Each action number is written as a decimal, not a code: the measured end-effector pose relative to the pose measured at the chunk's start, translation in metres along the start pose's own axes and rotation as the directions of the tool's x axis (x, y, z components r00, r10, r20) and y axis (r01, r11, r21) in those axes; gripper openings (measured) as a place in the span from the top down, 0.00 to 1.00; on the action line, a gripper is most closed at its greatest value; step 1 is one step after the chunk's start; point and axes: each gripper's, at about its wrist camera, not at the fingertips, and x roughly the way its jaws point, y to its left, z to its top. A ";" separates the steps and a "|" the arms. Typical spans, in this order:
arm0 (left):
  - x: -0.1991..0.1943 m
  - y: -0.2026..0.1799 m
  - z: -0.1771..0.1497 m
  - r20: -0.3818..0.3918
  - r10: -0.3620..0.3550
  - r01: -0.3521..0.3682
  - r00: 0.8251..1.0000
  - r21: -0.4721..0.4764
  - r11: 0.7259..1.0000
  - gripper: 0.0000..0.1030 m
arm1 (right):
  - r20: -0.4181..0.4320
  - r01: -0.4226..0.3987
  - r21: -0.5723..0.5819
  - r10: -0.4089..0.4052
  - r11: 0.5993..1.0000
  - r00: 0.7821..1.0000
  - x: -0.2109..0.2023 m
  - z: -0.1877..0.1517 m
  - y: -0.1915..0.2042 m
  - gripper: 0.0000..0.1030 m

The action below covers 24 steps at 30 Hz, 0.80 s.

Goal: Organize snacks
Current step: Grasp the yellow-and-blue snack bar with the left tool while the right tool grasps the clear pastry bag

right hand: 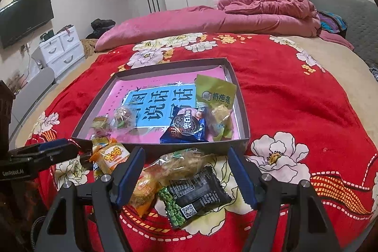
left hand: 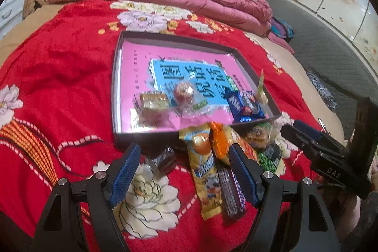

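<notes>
A shallow dark box with a pink and blue liner lies on the red blanket. Inside it are a blue cookie packet, a green-yellow packet and clear-wrapped sweets. Loose snacks lie in front of the box: a yellow packet, a purple bar, a small dark candy, a black and green pea packet, an orange packet. My left gripper is open above the yellow packet and dark candy. My right gripper is open above the pea packet.
The red flowered blanket covers the bed. A pink quilt is piled at the back. A grey headboard is at the right. White drawers and a TV stand at the left.
</notes>
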 end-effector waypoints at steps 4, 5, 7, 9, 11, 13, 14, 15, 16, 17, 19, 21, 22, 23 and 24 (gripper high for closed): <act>0.002 -0.003 -0.004 -0.022 0.015 -0.015 1.000 0.006 1.000 0.25 | -0.006 -0.001 0.001 0.001 1.000 1.000 -0.001 -0.002 0.000 0.30; 0.003 -0.003 -0.005 -0.027 0.025 -0.024 0.999 0.009 1.000 0.25 | -0.008 -0.001 0.002 0.001 1.000 1.000 -0.001 -0.003 0.000 0.30; 0.004 -0.003 -0.008 -0.042 0.028 -0.028 0.999 0.001 1.000 0.25 | -0.008 0.000 0.002 0.000 1.000 1.000 -0.002 -0.003 0.001 0.30; 0.007 -0.002 -0.011 -0.062 0.022 -0.023 0.998 -0.022 0.999 0.25 | -0.009 -0.001 0.002 0.001 1.000 1.000 -0.002 -0.004 0.001 0.30; 0.008 -0.002 -0.014 -0.078 0.012 -0.014 0.997 -0.027 1.000 0.25 | -0.009 -0.002 0.004 0.002 1.000 1.000 -0.002 -0.004 0.001 0.30; 0.009 -0.003 -0.017 -0.087 0.008 -0.010 0.996 -0.027 1.000 0.24 | -0.010 -0.001 0.004 0.001 1.000 1.000 -0.003 -0.004 0.001 0.30; 0.010 -0.004 -0.018 -0.090 0.002 -0.005 0.996 -0.029 1.000 0.24 | -0.011 -0.001 0.004 0.001 1.000 1.000 -0.003 -0.005 0.001 0.30; 0.010 -0.005 -0.019 -0.092 -0.003 0.001 0.996 -0.028 1.000 0.24 | -0.013 -0.001 0.003 0.001 1.000 1.000 -0.003 -0.005 0.001 0.30; 0.011 -0.007 -0.019 -0.092 -0.004 0.001 0.996 -0.024 1.000 0.25 | -0.014 -0.001 0.002 0.001 1.000 1.000 -0.002 -0.005 0.001 0.30; 0.011 -0.008 -0.020 -0.091 -0.002 0.000 0.996 -0.021 1.000 0.26 | -0.015 -0.001 0.001 0.001 1.000 1.000 -0.002 -0.005 0.001 0.30; 0.010 -0.011 -0.020 -0.085 -0.006 0.005 0.996 -0.014 1.000 0.32 | -0.018 -0.002 -0.002 0.002 1.000 1.000 -0.001 -0.005 0.002 0.30; 0.011 -0.014 -0.021 -0.082 -0.012 0.012 0.997 -0.003 1.000 0.35 | -0.022 -0.002 -0.004 0.002 1.000 1.000 0.000 -0.006 0.002 0.30; 0.012 -0.014 -0.021 -0.083 -0.020 0.020 0.996 -0.002 1.000 0.38 | -0.024 -0.002 -0.005 0.002 1.000 1.000 0.001 -0.006 0.002 0.30; 0.013 -0.015 -0.021 -0.087 -0.024 0.024 0.996 -0.003 1.000 0.43 | -0.027 -0.003 -0.006 0.003 1.000 1.000 0.002 -0.007 0.002 0.30; 0.015 -0.015 -0.021 -0.094 -0.029 0.029 0.995 -0.005 1.000 0.44 | -0.031 -0.003 -0.007 0.003 1.000 0.999 0.003 -0.007 0.003 0.30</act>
